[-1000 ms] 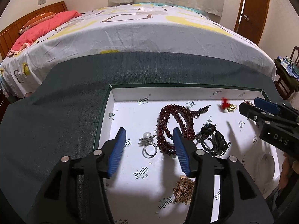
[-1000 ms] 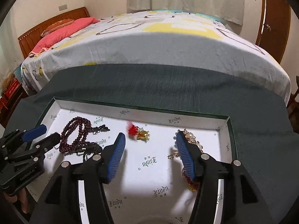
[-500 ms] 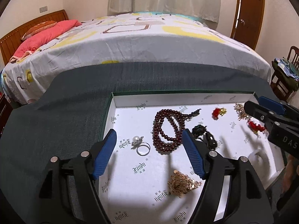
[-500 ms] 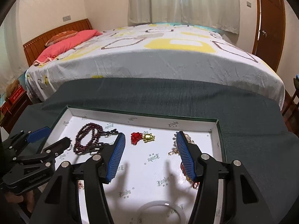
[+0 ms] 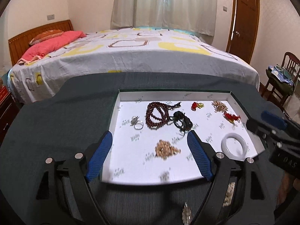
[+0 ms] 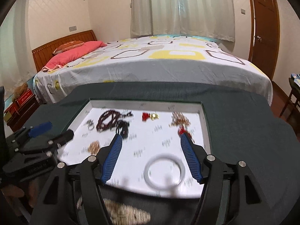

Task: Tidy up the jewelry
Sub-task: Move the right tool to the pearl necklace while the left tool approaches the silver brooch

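Observation:
A white-lined tray (image 5: 127, 95) (image 6: 205, 123) lies on the dark green cloth. In it are a dark red bead string (image 5: 156, 112) (image 6: 106, 119), a pearl ring (image 5: 137, 123), a black cord piece (image 5: 182, 121), a gold chain heap (image 5: 166, 150) (image 6: 93, 146), a white bangle (image 5: 235, 145) (image 6: 165, 169), a red-and-gold charm (image 5: 196, 105) (image 6: 150, 116), a gold bracelet (image 5: 219, 106) and a red tassel piece (image 5: 231, 116). My left gripper (image 5: 150, 144) is open and empty above the tray's near edge. My right gripper (image 6: 150, 144) is open and empty above the bangle.
More gold jewelry lies on the cloth in front of the tray (image 6: 123, 212) (image 5: 187, 211). A bed (image 5: 146, 56) stands behind the table. A wooden chair (image 5: 281, 78) with clothes is at the right, a door (image 5: 243, 18) behind it.
Both grippers have pulled back and risen from the tray, still open and empty. More of the tray's near part, with the bangle and gold heap, now shows.

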Demonstrator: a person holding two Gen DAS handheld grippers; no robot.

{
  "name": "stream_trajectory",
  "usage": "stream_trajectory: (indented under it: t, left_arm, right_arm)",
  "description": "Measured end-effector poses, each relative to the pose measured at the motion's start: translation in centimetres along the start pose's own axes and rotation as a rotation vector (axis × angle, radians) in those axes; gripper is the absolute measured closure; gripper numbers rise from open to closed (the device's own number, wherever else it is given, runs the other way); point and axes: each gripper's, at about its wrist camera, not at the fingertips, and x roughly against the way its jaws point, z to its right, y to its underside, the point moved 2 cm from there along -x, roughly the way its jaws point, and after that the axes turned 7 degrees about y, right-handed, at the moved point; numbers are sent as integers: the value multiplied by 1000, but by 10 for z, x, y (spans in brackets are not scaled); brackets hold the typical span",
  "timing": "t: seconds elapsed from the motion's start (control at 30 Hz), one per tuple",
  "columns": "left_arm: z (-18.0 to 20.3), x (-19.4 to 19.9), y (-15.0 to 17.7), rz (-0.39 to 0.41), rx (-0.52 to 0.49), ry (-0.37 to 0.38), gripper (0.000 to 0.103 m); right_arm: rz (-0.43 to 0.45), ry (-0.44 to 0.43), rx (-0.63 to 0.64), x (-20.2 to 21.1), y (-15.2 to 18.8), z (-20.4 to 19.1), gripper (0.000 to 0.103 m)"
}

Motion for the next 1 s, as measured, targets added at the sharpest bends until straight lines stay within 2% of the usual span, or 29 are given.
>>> stream_trajectory:
  t: [0.17, 0.43, 0.73, 0.83, 1.0]
  left_arm:
    - [1, 25, 17, 30, 5, -35, 19]
    - [-6, 40, 50, -14, 29, -63, 19]
    - [-23, 44, 69, -55, 76, -88, 19]
    - [-23, 42, 71, -62, 77, -85, 19]
    - [-19, 39, 76, -80, 71, -74, 19]
  right_arm:
    - [-34, 1, -2, 18, 36, -3, 33]
    - [-132, -46, 38, 10, 76, -23, 31]
    - [-204, -43, 88, -12, 88, -42, 27]
    - [-219, -22, 106, -17, 89, -44, 27]
    - [-222, -38, 99, -17, 90, -41, 26]
